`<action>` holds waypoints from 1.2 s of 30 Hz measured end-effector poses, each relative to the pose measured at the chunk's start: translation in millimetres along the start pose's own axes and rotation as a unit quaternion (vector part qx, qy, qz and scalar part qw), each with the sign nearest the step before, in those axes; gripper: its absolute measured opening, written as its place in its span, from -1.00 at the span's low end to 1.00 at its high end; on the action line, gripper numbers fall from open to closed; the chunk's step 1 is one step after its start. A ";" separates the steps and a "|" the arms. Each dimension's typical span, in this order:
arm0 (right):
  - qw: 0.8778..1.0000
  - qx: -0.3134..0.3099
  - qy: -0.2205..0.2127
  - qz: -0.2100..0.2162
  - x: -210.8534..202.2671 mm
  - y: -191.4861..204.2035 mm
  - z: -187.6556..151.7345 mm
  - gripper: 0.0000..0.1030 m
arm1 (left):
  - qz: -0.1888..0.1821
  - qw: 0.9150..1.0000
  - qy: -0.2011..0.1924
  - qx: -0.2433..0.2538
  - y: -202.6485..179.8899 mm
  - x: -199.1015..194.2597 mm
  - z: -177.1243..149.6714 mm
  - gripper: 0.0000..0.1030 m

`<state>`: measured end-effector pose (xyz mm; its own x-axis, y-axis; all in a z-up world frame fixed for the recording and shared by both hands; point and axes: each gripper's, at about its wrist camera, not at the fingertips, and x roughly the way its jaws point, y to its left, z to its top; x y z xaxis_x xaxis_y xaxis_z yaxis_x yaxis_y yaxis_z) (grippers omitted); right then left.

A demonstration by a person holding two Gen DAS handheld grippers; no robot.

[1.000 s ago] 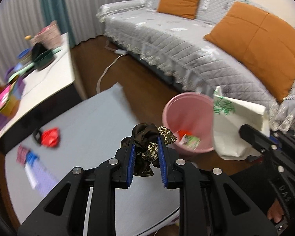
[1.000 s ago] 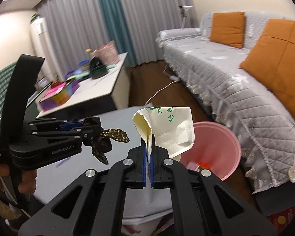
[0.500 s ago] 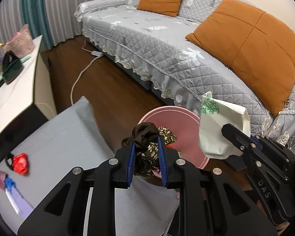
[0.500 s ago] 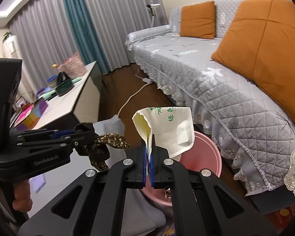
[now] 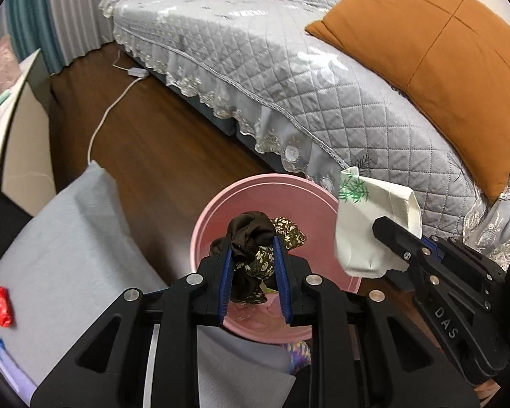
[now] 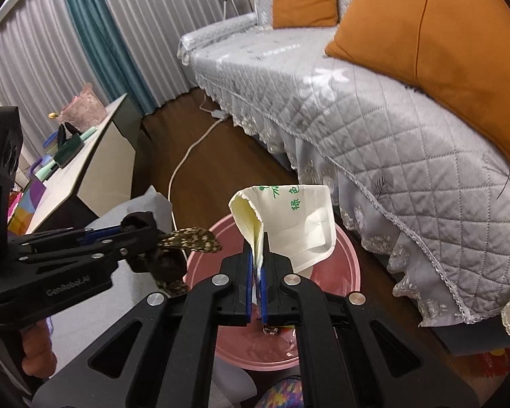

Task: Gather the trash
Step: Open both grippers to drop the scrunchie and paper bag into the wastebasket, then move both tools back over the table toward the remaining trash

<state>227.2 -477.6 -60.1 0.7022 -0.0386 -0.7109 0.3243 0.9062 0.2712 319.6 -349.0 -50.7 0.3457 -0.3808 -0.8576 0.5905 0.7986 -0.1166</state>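
You are now holding both catches over the pink bin (image 5: 255,197), which has moved to lower centre of frame: left gripper (image 5: 253,255) clenching the brown scrunchie (image 5: 251,234), right gripper (image 6: 259,265) pinching the crumpled paper bag (image 6: 295,224). Dropping looks next.

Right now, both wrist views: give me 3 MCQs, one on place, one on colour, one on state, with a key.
1. Where is the dark floral cloth?
A. on the sofa
B. held over the pink bin
C. on the floor

2. The cushions on the sofa are:
A. orange
B. teal
C. white

3. The right gripper is:
A. open, holding nothing
B. shut on the white paper bag
C. out of view

Key: B, the left gripper holds it above the bin; A, both are orange; B, fingers pinch the bag's edge.
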 end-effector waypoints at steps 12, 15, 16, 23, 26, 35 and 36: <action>0.999 0.007 0.026 -0.043 20.8 -3.8 0.1 0.48 | 0.049 0.997 0.006 -0.060 34.1 25.0 -0.8 0.71; 0.999 0.003 0.015 -0.043 14.2 2.2 2.5 0.64 | 0.056 0.996 0.007 -0.063 38.2 21.7 -6.5 0.71; 0.999 0.001 0.009 -0.042 11.2 4.2 3.0 0.67 | 0.060 0.996 0.005 -0.063 39.0 17.8 -8.8 0.70; 0.999 -0.014 -0.013 -0.037 -7.1 16.6 3.9 0.78 | 0.084 0.994 -0.024 -0.063 44.5 -19.2 -22.7 0.71; 0.999 -0.009 -0.022 -0.044 -14.3 15.1 3.6 0.80 | 0.096 0.993 -0.037 -0.062 47.3 -40.4 -32.1 0.70; 0.997 -0.005 -0.037 -0.063 -36.1 18.2 -3.6 0.83 | 0.139 0.986 -0.058 -0.070 75.8 -112.1 -90.7 0.70; 0.997 -0.014 -0.042 -0.059 -41.0 24.8 -6.0 0.84 | 0.145 0.985 -0.058 -0.073 80.4 -118.7 -97.9 0.70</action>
<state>202.6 -451.1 -28.1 0.7110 -0.1786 -0.6801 0.3900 0.9050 0.1700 254.7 -194.0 -7.3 0.5703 -0.1711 -0.8034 0.3470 0.9367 0.0469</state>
